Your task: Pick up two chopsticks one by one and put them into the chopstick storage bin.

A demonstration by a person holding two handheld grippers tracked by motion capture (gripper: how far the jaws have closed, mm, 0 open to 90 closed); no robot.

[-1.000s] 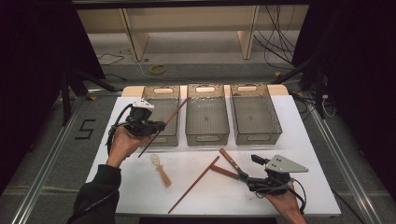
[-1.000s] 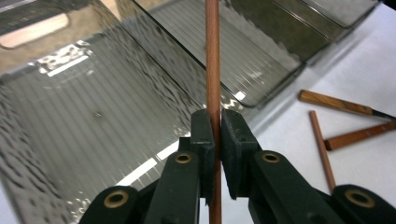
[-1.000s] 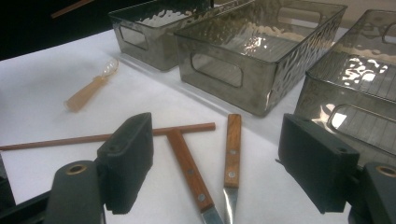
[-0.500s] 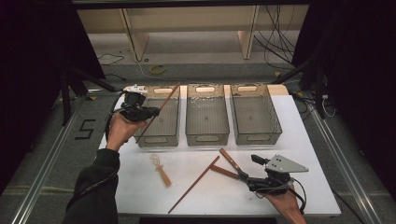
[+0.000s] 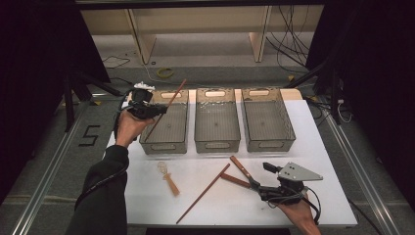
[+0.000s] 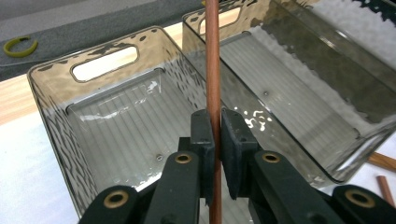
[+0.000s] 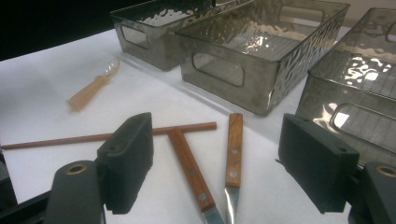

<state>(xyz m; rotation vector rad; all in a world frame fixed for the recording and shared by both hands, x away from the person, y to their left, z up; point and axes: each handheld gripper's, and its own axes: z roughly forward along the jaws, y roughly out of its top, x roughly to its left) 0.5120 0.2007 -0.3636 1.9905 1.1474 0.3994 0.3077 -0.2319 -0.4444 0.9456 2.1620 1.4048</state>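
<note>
My left gripper (image 5: 148, 109) is shut on a reddish-brown chopstick (image 5: 169, 105), held tilted over the left grey bin (image 5: 165, 145). In the left gripper view the pads (image 6: 204, 135) pinch the chopstick (image 6: 212, 65) above the bin's ribbed floor (image 6: 116, 135). My right gripper (image 5: 263, 180) rests open near the table's front right, with nothing between its pads (image 7: 130, 149). Just ahead of it lie two wooden-handled knives (image 7: 189, 161) (image 7: 233, 144), a second chopstick (image 7: 93, 136) and a small translucent spoon (image 7: 91, 91).
Three grey plastic bins stand in a row at the back of the white table (image 5: 323, 196): left, middle (image 5: 217, 143) and right (image 5: 268, 143). The spoon (image 5: 169, 179) and loose chopstick (image 5: 203, 193) lie on the table's front. Cables and a yellow ring (image 5: 165, 73) lie on the floor beyond.
My left gripper has carried the chopstick away from the person, toward the far end of the left bin. The right gripper has stayed still.
</note>
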